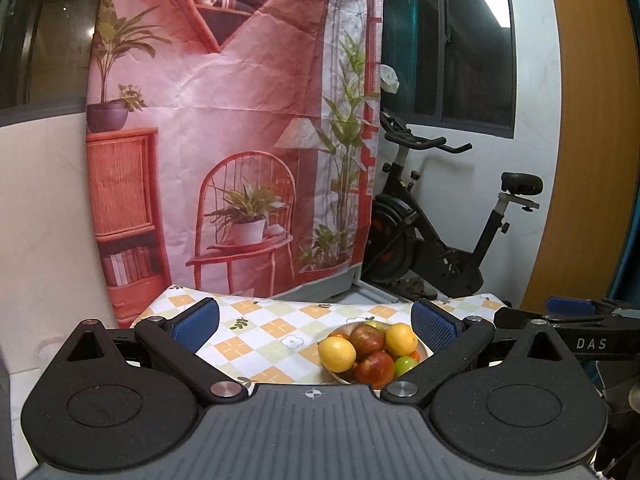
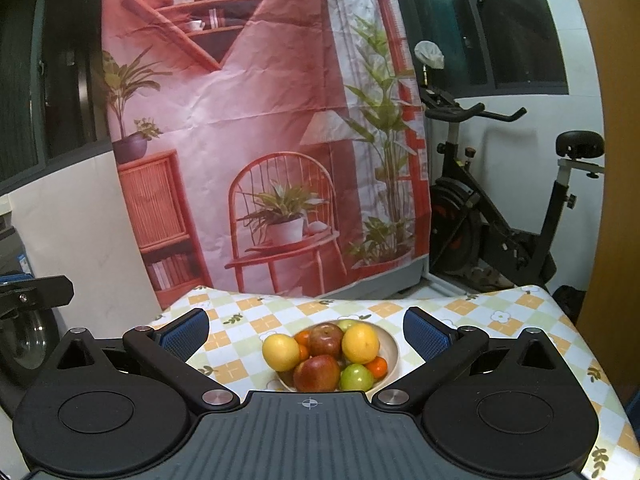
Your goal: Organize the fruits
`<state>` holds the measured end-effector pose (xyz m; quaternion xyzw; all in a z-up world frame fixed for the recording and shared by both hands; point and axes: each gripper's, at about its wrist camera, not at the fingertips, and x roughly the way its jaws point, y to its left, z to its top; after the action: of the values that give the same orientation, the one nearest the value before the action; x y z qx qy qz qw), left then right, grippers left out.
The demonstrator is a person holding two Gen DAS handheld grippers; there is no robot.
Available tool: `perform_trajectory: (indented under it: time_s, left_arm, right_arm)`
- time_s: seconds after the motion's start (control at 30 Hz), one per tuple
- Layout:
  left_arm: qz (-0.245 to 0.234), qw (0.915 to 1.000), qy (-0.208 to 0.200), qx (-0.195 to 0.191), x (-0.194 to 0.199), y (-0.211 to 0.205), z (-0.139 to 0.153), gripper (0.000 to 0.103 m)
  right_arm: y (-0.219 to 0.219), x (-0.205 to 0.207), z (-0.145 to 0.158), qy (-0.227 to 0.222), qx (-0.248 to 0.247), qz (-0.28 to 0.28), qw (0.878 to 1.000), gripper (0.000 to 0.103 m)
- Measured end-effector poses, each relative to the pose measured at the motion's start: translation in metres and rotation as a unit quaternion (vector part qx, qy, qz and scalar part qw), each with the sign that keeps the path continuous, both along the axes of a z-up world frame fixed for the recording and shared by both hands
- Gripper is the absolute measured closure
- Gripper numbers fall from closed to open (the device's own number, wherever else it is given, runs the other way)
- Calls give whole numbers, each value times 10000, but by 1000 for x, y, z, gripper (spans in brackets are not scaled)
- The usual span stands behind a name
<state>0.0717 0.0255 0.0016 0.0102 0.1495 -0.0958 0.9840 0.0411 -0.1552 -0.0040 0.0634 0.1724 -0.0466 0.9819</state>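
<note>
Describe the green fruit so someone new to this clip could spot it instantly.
Find the checked tablecloth before the pink backdrop; a pale bowl of fruit sits on it. At the bowl's near right edge lies the green fruit, the only fully green piece in clear view, beside a red apple.

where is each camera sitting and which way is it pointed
Left wrist: sits on the left tongs, looking forward across the checkered tablecloth at the fruit bowl, which lies right of centre; its own open blue fingers show, plus the right tongs at the right edge.
Right wrist: sits on the right tongs, facing the bowl nearly head-on; its open fingers show, with the left tongs at the left edge.
Shared: bowl, tablecloth, pink backdrop, exercise bike.
</note>
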Motion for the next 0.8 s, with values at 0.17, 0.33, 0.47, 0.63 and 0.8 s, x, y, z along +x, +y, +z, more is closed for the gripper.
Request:
perform_trajectory:
  time_s: [0.17, 0.33, 0.47, 0.63, 0.8]
  left_arm:
    - [56, 10000, 5, 53, -1, 2, -1, 0]
    - [78, 9999, -7, 85, -2, 2, 0, 0]
    - [86, 9999, -15, 86, -2, 2, 0, 0]
    - [99, 9999, -23, 81, -3, 3, 2, 0]
    - [102, 9999, -35, 82, -2, 3, 3, 0]
  right_arm:
    - [1, -1, 1, 13, -3, 2, 10000, 1]
    - [2, -2, 1, 20, -1, 1, 10000, 1]
    - [1, -1, 1, 17, -6, 5, 10000, 1]
    - [3, -3, 1, 19, -10, 7, 10000, 1]
    - [3, -2, 1, 14, -15, 1, 10000, 1]
